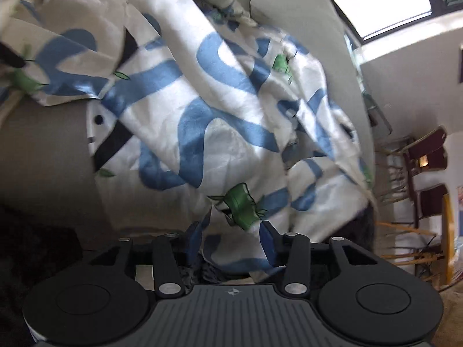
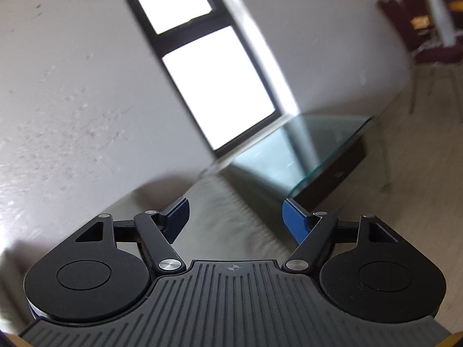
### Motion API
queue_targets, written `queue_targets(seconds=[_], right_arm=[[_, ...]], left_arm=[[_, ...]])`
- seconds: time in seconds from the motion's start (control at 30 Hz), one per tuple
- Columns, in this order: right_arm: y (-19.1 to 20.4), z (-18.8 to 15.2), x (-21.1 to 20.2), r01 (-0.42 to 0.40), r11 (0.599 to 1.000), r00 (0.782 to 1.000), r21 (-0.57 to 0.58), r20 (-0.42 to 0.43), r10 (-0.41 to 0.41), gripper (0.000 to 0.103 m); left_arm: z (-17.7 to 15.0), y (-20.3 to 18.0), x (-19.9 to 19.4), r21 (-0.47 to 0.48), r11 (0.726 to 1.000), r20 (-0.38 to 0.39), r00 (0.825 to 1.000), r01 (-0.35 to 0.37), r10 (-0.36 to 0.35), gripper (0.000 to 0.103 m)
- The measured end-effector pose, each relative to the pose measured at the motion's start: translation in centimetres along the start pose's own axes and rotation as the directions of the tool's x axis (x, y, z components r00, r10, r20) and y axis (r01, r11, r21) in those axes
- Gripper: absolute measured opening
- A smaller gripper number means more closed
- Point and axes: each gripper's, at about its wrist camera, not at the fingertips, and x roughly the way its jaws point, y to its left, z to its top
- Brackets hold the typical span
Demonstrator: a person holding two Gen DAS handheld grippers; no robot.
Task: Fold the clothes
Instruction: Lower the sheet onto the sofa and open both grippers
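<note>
Wall (image 2: 58,92): pale, filling the left of the right wrist view, with a bright window (image 2: 214,86).
Couch (image 1: 49,144): grey, under the cloth.
Printed garment (image 1: 202,101): white with blue swirls and green figures, lying crumpled over the couch.
Glass tabletop (image 2: 303,150): ahead, on a dark base.
Left tongs (image 1: 231,245): apart, garment edge between the pads, not pinched.
Right tongs (image 2: 235,219): wide apart, holding nothing.

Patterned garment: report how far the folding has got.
Done: nothing looks folded; the patterned garment lies rumpled over the grey sofa. In hand: the left gripper is open at its hem; the right gripper is empty, aimed at the window. Left: all folds.
</note>
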Motion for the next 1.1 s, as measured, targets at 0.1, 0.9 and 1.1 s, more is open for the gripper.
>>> queue_targets(seconds=[0.1, 0.9, 1.1], right_arm=[[1.9, -1.3, 2.0, -0.066, 0.998, 0.994, -0.019, -0.091, 0.064, 0.082], [13.0, -8.4, 16.0, -0.269, 0.956, 0.876, -0.116, -0.441, 0.193, 0.074], [11.9, -13.0, 23.0, -0.167, 0.976, 0.746, -0.141, -0.666, 0.031, 0.073]], left_arm=[[-0.2, 1.8, -3.7, -0.072, 0.997, 0.136, 0.991, 0.011, -0.001, 0.048], [5.9, 3.8, -13.8, -0.255, 0.966, 0.475, 0.863, -0.051, 0.171, 0.05], [4.3, 5.8, -14.0, -0.31, 0.949, 0.385, 0.905, -0.058, 0.181, 0.051]])
